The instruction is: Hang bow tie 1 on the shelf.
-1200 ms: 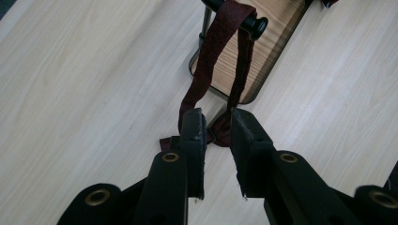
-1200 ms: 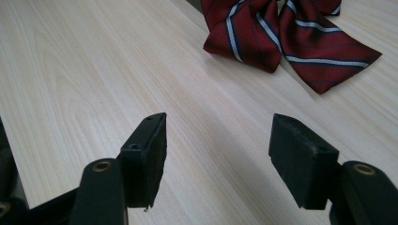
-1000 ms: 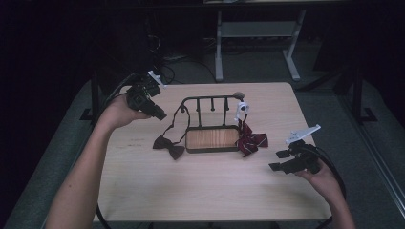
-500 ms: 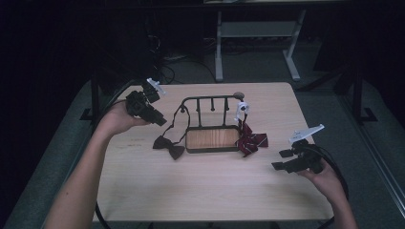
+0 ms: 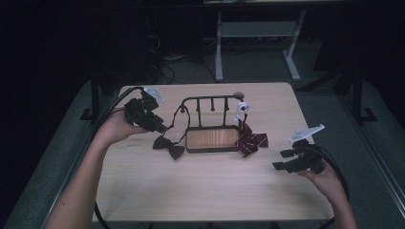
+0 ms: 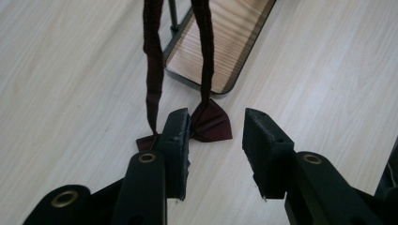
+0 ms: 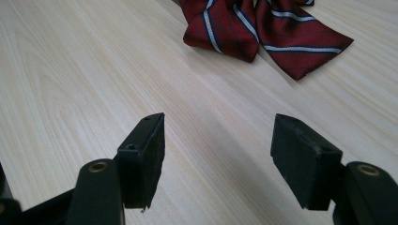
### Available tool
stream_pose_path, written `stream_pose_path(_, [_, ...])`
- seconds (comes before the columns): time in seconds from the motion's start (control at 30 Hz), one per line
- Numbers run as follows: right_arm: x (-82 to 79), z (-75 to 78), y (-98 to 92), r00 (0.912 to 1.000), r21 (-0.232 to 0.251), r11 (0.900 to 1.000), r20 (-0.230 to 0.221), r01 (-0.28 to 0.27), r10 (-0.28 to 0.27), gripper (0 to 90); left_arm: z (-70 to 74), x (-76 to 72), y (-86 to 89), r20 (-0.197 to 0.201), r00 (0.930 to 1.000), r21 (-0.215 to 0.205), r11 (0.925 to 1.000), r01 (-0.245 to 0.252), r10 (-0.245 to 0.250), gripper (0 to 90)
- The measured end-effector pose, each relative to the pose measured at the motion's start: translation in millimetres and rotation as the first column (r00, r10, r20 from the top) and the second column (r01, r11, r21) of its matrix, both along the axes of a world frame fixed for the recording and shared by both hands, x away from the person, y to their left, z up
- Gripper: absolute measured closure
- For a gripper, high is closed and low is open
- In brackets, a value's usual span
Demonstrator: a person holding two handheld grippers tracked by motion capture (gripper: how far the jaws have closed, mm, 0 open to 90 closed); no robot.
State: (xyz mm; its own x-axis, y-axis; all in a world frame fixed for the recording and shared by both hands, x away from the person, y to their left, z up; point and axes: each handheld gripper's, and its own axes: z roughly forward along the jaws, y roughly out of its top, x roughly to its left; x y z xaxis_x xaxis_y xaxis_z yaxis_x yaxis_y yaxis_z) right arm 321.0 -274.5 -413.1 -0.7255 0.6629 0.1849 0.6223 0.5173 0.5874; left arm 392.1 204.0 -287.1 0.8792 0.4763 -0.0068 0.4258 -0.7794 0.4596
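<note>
Black left gripper (image 6: 213,140): jaws spread, nothing between them.
Dark bow tie (image 6: 211,123): on the table just ahead of the left jaws, strap running up to the rack (image 5: 212,121).
Right gripper (image 7: 230,154): jaws wide apart, bare wood between.
Striped tie (image 7: 263,30): ahead, well apart.
Left hand (image 5: 112,130): raised, tilted down.
Right hand (image 5: 321,172): low over the table (image 5: 210,191).

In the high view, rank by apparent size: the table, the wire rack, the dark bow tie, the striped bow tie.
1. table
2. wire rack
3. striped bow tie and dark bow tie: look alike, too close to rank.
</note>
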Motion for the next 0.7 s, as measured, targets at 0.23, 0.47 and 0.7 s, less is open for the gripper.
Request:
stream_pose_path(0.23, [0.1, -0.4, 0.6, 1.0000, -0.003, 1.000, 0.000, 0.000, 0.000, 35.3, -6.3, -8.6, -0.1, 0.011, 0.9998, -0.001, 0.9999, 0.017, -0.017, 59.6])
stream_pose_path(0.47, [-0.2, -0.8, 1.3, 1.0000, -0.003, 1.000, -0.003, 0.004, -0.004, 35.3, -14.8, -15.4, 3.9, 0.018, 0.9996, -0.015, 0.9997, 0.021, -0.020, 58.3])
stream_pose_path(0.7, [0.2, -1.3, 2.1, 1.0000, -0.007, 1.000, -0.006, 0.004, -0.005, 35.4, -24.0, -22.2, 7.1, 0.016, 0.9996, -0.022, 0.9995, 0.025, -0.024, 57.1])
